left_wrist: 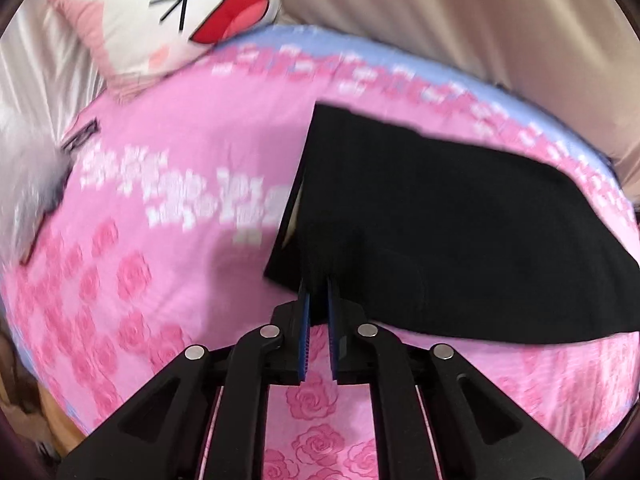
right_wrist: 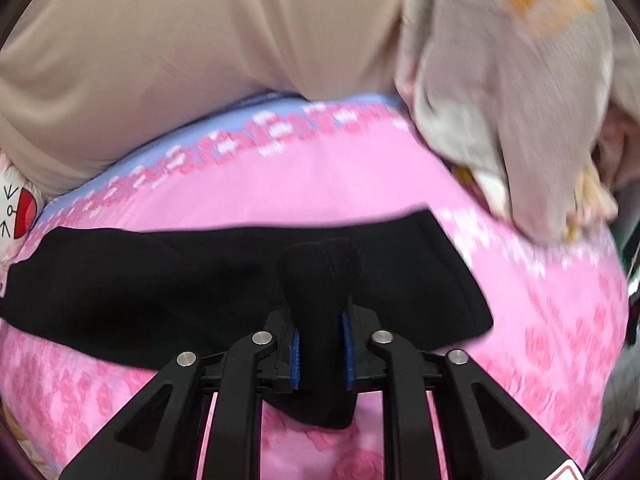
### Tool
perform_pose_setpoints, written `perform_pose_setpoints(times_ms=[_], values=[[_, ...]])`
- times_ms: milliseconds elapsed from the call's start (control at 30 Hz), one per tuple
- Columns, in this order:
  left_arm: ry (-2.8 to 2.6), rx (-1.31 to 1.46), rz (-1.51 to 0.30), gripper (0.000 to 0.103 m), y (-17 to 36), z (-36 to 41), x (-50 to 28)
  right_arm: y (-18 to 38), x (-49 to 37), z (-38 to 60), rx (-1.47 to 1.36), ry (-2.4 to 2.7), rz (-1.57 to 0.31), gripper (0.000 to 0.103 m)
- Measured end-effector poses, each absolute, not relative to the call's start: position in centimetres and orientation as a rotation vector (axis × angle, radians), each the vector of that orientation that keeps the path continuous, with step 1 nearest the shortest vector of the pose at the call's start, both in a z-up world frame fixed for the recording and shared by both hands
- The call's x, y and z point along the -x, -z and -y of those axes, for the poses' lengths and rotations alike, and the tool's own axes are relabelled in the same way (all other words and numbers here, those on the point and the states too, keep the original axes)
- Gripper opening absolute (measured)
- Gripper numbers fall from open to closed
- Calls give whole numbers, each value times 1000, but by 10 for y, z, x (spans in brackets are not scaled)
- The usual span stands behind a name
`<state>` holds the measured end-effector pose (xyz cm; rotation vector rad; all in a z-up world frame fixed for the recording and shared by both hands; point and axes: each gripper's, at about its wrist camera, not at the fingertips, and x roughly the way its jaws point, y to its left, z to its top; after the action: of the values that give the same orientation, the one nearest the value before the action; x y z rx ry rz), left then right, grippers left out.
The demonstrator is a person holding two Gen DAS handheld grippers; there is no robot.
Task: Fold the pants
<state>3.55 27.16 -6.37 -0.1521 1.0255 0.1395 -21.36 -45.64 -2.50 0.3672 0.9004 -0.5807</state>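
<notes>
fold carry | left gripper (left_wrist: pixel 319 280) narrow, pinching pants (left_wrist: pixel 440 220) edge | right gripper (right_wrist: pixel 320 320) clamping bunched cloth | both ends held to lay over bedsheet (left_wrist: pixel 160 240) evenly

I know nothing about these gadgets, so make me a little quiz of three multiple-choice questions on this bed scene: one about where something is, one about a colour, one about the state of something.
1. Where do the pants lie?
A. on the pink rose-print bedsheet
B. on a wooden floor
C. over a chair

2. What colour are the pants?
A. white
B. black
C. blue

3. What is between the pads of the right gripper?
A. nothing
B. the cartoon-face pillow
C. a bunched fold of the pants

Answers:
1 A, the dark cloth spreads flat across the pink rose-print bedsheet in both wrist views.
2 B, the cloth is black all over against the pink.
3 C, in the right wrist view a roll of black cloth stands up between the blue pads.
</notes>
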Motion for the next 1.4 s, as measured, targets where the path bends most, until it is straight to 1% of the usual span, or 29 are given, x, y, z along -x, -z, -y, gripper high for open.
perform_pose_setpoints(times_ms=[33,133,167,200,233,267,333,367,400,467,600,633,667,700,733,767,800,833,867,900,933,967,1000,1100,1133,1200,1267,1333,1400], values=[[-150,145,-1026,12,63,-271,-34,25,220,457,-383,594,-892,36],[-193,138,-1004,18,45,-274,-26,11,240,451,-384,632,-856,59],[-205,133,-990,23,37,-275,-24,4,249,450,-381,643,-834,61],[-217,130,-967,32,27,-276,-19,-3,260,449,-388,655,-808,63],[-236,125,-934,37,14,-277,-14,-8,267,451,-400,665,-783,63],[-252,120,-904,45,4,-275,-11,-17,276,452,-424,670,-748,64],[-274,94,-830,48,-19,-264,-7,-31,292,458,-501,646,-664,70],[-272,81,-808,51,-26,-257,-7,-36,296,462,-536,627,-628,70],[-255,68,-781,59,-33,-244,-8,-39,298,464,-559,615,-608,71],[-180,66,-764,70,-39,-217,-14,-40,296,472,-624,580,-591,71],[-26,15,-770,73,-33,-156,-24,-18,272,480,-673,547,-682,70],[9,-2,-779,73,-28,-138,-27,-7,261,479,-683,524,-734,50],[42,-16,-789,73,-23,-120,-30,-1,248,475,-647,504,-785,25],[58,-23,-796,73,-19,-108,-34,-1,232,469,-569,503,-840,10],[76,-34,-807,73,-15,-91,-39,-11,218,463,-489,519,-863,10],[89,-44,-813,73,-11,-81,-42,-30,208,455,-392,527,-833,10],[105,-52,-816,73,-10,-69,-45,-46,203,448,-337,518,-792,10],[124,-64,-816,73,-9,-56,-45,-78,200,435,-246,496,-702,10],[137,-74,-812,73,-9,-49,-44,-97,199,426,-174,492,-657,12],[157,-85,-807,75,-7,-41,-42,-110,200,416,-78,514,-639,25],[165,-92,-809,77,-4,-36,-38,-108,205,407,33,553,-657,46],[172,-96,-813,81,1,-33,-35,-95,212,407,87,588,-691,58],[177,-98,-819,81,6,-30,-33,-73,224,412,99,633,-755,67],[165,-111,-868,81,20,-26,-33,-9,270,439,-24,747,-963,64],[163,-121,-886,81,25,-24,-33,5,294,448,-108,791,-994,63],[162,-140,-900,81,27,-15,-37,5,323,453,-236,808,-952,63],[181,-136,-897,81,25,-3,-41,-13,333,454,-337,780,-851,63],[212,-123,-888,81,22,11,-45,-33,322,459,-403,730,-779,63],[246,-116,-878,82,20,28,-45,-40,300,466,-424,682,-767,63]])
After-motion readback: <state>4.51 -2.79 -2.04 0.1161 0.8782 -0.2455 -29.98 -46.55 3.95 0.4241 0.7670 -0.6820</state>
